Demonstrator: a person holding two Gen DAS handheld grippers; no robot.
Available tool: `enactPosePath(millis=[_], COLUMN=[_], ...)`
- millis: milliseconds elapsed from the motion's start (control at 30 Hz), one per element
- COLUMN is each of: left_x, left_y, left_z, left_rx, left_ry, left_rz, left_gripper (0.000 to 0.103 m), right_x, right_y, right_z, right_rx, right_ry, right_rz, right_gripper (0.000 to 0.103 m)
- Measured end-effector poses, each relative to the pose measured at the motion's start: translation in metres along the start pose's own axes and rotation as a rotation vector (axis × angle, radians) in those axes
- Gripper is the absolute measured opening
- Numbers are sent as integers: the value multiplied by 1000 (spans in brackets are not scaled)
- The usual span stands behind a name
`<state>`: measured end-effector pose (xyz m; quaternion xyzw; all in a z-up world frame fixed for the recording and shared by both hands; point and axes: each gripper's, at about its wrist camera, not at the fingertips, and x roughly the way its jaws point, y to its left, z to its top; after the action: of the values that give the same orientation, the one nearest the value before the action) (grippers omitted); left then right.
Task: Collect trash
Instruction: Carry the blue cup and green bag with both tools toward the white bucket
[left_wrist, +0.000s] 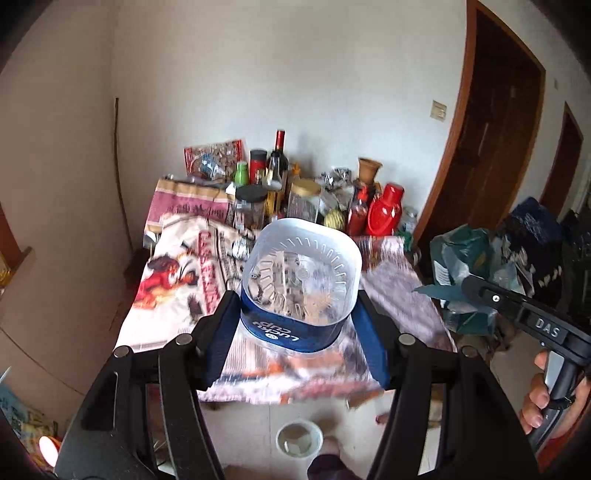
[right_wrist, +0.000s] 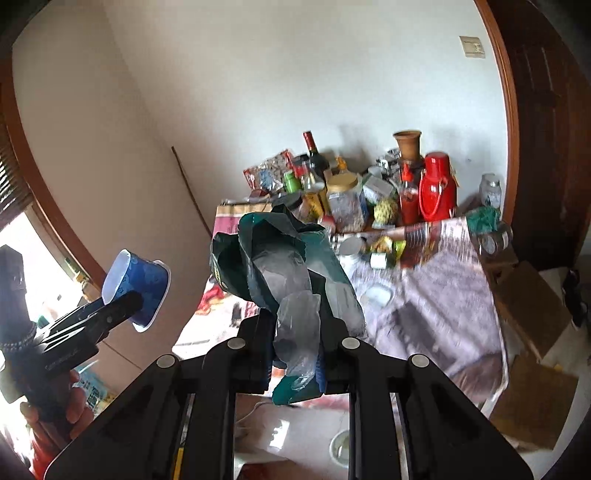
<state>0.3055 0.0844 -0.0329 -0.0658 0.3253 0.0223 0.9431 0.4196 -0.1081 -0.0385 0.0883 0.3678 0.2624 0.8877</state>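
Note:
My left gripper (left_wrist: 295, 314) is shut on a clear plastic cup (left_wrist: 301, 280) with a blue label, held up in the air above the newspaper-covered table (left_wrist: 177, 273). The same cup (right_wrist: 138, 286) shows at the left of the right wrist view, pinched between the left gripper's fingers (right_wrist: 122, 306). My right gripper (right_wrist: 295, 339) is shut on a crumpled dark green bag (right_wrist: 280, 262) with clear plastic film hanging from it. That bag (left_wrist: 465, 266) and the right gripper's finger (left_wrist: 491, 295) appear at the right of the left wrist view.
Bottles, jars, a red thermos (right_wrist: 437, 188) and a clay vase (right_wrist: 408, 146) crowd the table's far end by the wall. Small cans (right_wrist: 384, 254) lie on the newspaper. A white cup (left_wrist: 298, 437) stands on the floor below. Cardboard boxes (right_wrist: 532, 306) sit right, near a wooden door.

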Motion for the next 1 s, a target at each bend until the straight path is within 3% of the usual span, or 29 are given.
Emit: enactPosePath(millis=[200,467,733,1000], left_x=[-16,6,76,174], left_y=[13,9,-7,-12], left_z=[-45,-100,-157,-245], left_rx=[9,21,-1,-38], left_ry=[87,228,386,530], left_rz=[-42,-68,-52,-54], left_gripper=[61,61,61,61], right_x=[-3,11,50,128], right_y=[23,16,-20,-70], right_z=[-56,-113,-166,-243], right_rx=[46,84,87,108], right_ry=[86,241,377,531], right_rz=[-16,-47,-56,-28], right_gripper=[16,16,16,16])
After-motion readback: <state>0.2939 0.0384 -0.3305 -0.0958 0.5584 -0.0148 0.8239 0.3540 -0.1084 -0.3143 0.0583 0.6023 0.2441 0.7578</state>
